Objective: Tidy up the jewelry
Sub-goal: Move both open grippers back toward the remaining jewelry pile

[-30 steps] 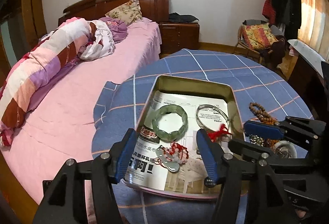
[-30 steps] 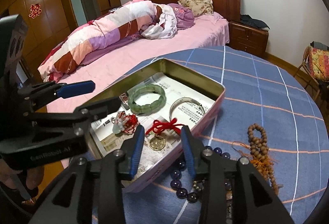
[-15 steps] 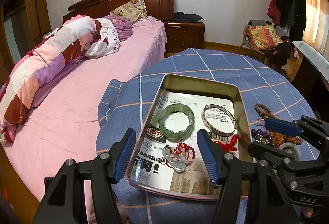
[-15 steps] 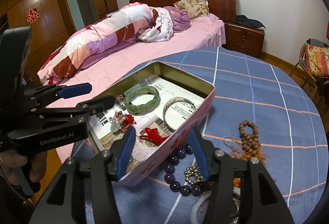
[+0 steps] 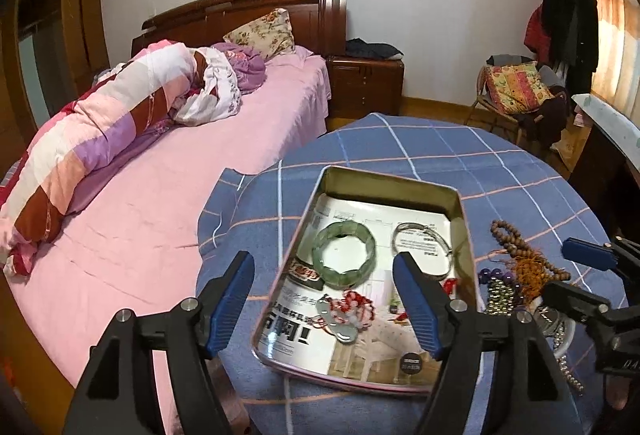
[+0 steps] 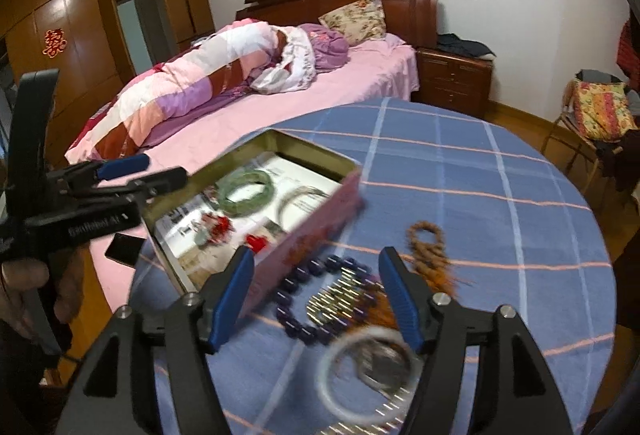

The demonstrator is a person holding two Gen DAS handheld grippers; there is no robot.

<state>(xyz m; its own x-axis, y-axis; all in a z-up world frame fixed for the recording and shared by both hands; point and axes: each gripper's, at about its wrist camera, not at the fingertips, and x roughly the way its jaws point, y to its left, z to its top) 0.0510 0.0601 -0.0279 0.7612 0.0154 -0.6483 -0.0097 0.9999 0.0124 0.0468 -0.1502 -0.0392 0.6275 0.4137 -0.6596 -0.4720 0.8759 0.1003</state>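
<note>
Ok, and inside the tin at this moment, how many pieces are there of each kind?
In the tin:
Bracelets and bangles: 2 (green bracelet, silver bangle)
Red-corded charms: 2 (pale pendant with red knots, red knot charm)
Total: 4
</note>
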